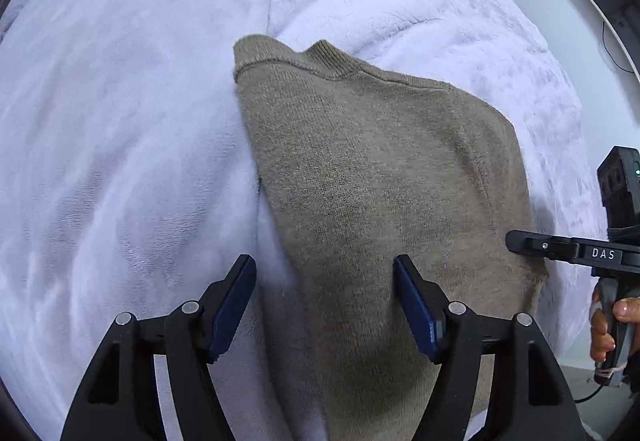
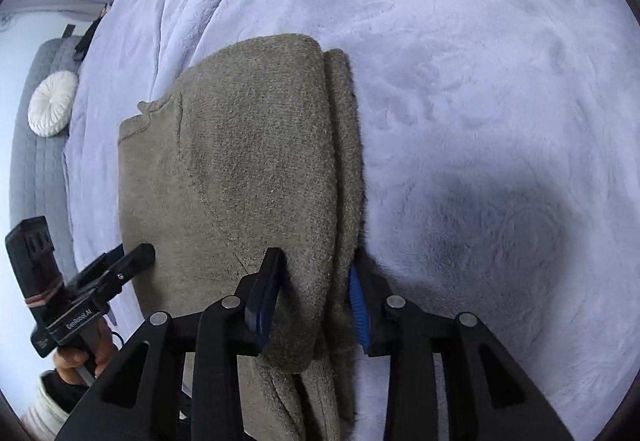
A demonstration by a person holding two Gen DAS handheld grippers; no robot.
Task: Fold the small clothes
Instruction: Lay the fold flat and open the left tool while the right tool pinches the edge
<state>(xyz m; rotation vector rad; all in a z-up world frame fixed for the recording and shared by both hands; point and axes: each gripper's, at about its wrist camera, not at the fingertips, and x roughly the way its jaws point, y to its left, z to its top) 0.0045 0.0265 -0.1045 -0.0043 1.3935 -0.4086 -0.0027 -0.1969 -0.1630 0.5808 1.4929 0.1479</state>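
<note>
The sweater (image 1: 380, 169) lies on the bed (image 1: 120, 121), long axis running from lower centre up toward the collar. My left gripper (image 1: 325, 281) hangs open over its left edge. My right gripper (image 2: 316, 281) is clamped on the folded right edge, so it is the nearer hand.
</note>
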